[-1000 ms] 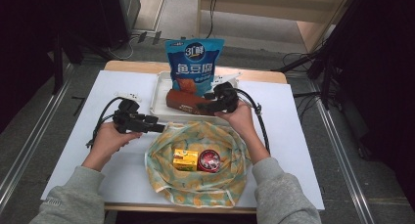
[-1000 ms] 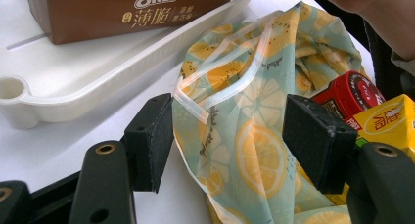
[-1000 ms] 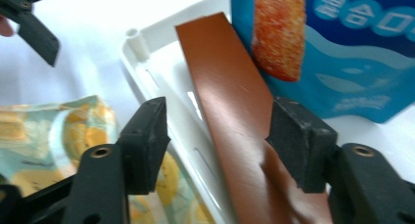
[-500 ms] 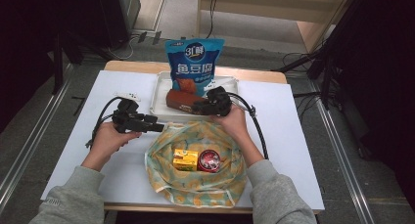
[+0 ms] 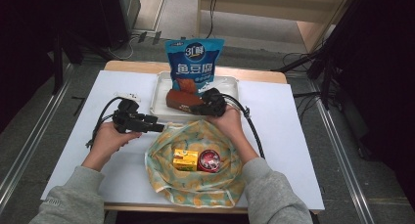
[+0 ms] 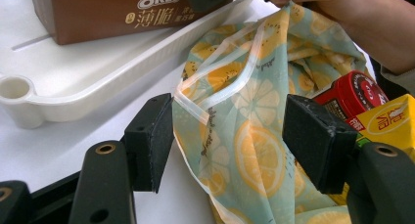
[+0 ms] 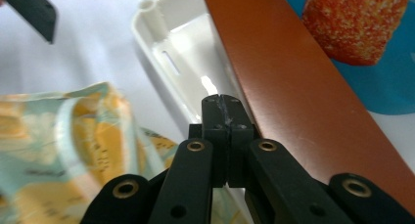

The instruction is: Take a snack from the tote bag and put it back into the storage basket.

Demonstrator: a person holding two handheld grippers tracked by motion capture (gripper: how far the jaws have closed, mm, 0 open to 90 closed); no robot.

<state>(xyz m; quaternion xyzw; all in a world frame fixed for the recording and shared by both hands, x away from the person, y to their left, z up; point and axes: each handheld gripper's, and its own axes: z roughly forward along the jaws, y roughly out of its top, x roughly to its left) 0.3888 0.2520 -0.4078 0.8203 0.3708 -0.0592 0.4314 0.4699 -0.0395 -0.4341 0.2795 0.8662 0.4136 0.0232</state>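
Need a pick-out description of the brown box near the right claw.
Start at the white tray at the table's far side. A blue snack bag stands in it; lying flat in front of that bag is the brown Oreo box, the only long, low brown carton there.

One white rectangular plastic tray (image 5: 161, 99) on the table. One blue foil snack bag (image 5: 194, 62) with white lettering, standing at the tray's far side. One brown cardboard biscuit box (image 5: 182, 100) lying in the tray. One lemon-patterned pale green fabric bag (image 5: 188, 182) spread open on the near half of the table. Inside it, one yellow drink carton (image 5: 185, 160) and one round red-lidded container (image 5: 210, 161), side by side. Two black handheld two-jaw grippers: a left gripper (image 5: 157, 128) and a right gripper (image 5: 199, 106)
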